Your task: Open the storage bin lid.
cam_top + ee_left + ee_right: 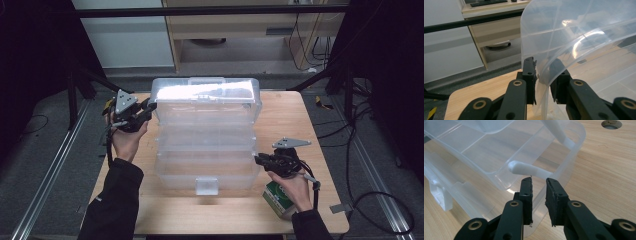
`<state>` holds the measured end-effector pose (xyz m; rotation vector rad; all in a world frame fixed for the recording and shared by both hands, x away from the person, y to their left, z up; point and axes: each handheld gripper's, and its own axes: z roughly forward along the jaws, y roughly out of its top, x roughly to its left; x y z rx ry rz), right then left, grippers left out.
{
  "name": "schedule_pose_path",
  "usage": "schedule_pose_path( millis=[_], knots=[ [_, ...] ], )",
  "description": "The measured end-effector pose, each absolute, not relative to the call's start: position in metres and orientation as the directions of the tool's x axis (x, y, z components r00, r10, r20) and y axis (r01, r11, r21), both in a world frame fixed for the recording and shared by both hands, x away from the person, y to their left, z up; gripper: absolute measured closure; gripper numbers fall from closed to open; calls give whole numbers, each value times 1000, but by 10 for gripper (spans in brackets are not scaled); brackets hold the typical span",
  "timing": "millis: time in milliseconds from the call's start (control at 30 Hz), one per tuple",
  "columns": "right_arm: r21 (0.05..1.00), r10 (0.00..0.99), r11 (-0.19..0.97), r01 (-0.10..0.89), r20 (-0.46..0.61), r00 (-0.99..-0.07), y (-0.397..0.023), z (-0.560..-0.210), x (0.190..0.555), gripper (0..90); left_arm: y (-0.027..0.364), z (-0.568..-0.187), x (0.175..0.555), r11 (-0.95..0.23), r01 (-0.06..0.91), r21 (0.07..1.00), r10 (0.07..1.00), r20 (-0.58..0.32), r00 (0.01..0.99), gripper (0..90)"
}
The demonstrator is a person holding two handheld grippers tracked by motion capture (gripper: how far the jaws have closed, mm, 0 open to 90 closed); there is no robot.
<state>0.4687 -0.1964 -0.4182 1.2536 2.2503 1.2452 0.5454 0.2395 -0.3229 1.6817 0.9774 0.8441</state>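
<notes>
The clear tiered storage box (206, 135) stood at the middle of the wooden table (295, 120), its trays fanned open in steps; the left gripper (148, 106) was clenched on the top tier's left wall (544, 72), apparently to hold that tier up; the right gripper (258, 160) sat at the lower right corner, its jaws astride the rim (537, 202), seemingly steadying the base; a green carton (278, 200) lay beside that hand.

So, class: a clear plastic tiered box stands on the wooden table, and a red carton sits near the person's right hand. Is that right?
Not quite. The carton is green and white, not red, as the high view shows. The rest holds: the clear plastic tiered box stands on the wooden table, and the carton sits by the right hand.
</notes>
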Motion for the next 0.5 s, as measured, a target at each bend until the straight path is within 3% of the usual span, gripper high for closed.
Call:
schedule_pose_path(
  millis=[500],
  knots=[
    [790,796,255,557,156,-585,-196,-418,469,752,237,-317,569,-175,248,953,903,56,425,766]
  ],
)
